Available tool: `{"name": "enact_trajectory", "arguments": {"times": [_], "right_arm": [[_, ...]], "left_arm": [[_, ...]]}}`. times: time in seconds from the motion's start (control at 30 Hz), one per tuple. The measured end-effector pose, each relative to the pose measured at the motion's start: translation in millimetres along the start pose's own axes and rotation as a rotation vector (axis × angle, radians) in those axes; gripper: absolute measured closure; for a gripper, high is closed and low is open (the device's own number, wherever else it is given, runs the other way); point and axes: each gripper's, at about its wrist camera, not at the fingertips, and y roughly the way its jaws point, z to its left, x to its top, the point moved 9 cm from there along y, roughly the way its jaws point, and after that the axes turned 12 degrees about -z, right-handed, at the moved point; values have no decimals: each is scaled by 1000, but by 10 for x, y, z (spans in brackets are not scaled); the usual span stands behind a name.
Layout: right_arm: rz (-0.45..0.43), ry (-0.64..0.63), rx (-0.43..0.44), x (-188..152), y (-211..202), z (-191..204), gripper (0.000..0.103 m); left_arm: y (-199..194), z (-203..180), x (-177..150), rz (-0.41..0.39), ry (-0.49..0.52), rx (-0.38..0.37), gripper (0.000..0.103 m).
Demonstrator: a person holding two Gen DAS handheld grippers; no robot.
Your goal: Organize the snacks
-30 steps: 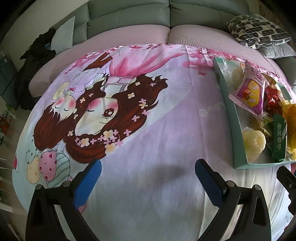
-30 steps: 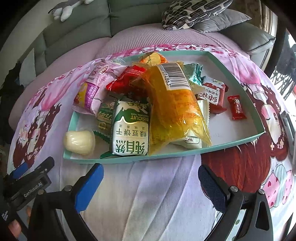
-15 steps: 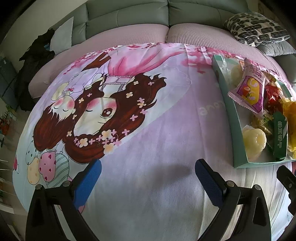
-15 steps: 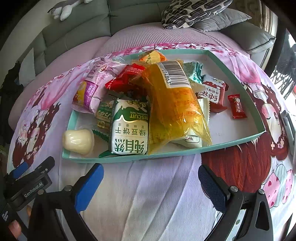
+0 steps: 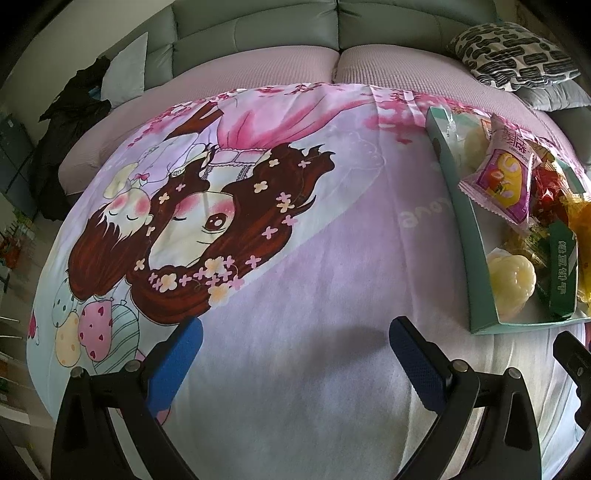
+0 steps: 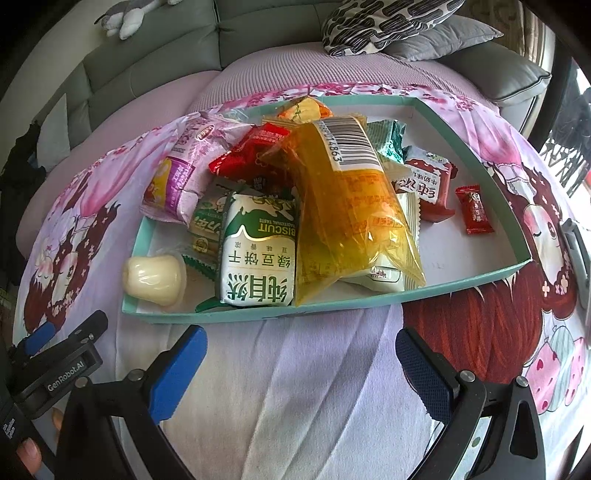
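Note:
A teal shallow box [image 6: 369, 301] lies on the cartoon-print cloth and holds several snacks: a yellow packet [image 6: 354, 218] on top, a green-and-white biscuit pack [image 6: 258, 258], a pale jelly cup [image 6: 155, 275], a pink packet [image 6: 181, 173], red packets [image 6: 251, 155] and a small red candy [image 6: 474, 208]. My right gripper [image 6: 301, 365] is open and empty, just in front of the box's near wall. My left gripper [image 5: 295, 354] is open and empty over bare cloth, left of the box [image 5: 461, 229]. The jelly cup [image 5: 511, 280] and pink packet [image 5: 506, 181] show there too.
The cloth [image 5: 258, 221] covers a purple cushion in front of a grey-green sofa [image 5: 258, 29]. A patterned pillow [image 6: 388, 18] lies behind the box. The left gripper's body [image 6: 55, 369] shows at the lower left of the right wrist view.
The left wrist view has shifted slightly, so the box sits a bit further left. The right gripper has edged closer to the box. Both jaws stay open.

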Motion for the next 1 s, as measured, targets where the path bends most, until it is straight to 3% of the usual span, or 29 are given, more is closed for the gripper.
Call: {"name": "enact_trajectory", "arguments": {"times": [1.0], "right_arm": [[7,-4,-1,2,16,7,0]], "left_arm": [[9,-8,-15,3,9,2,2]]}}
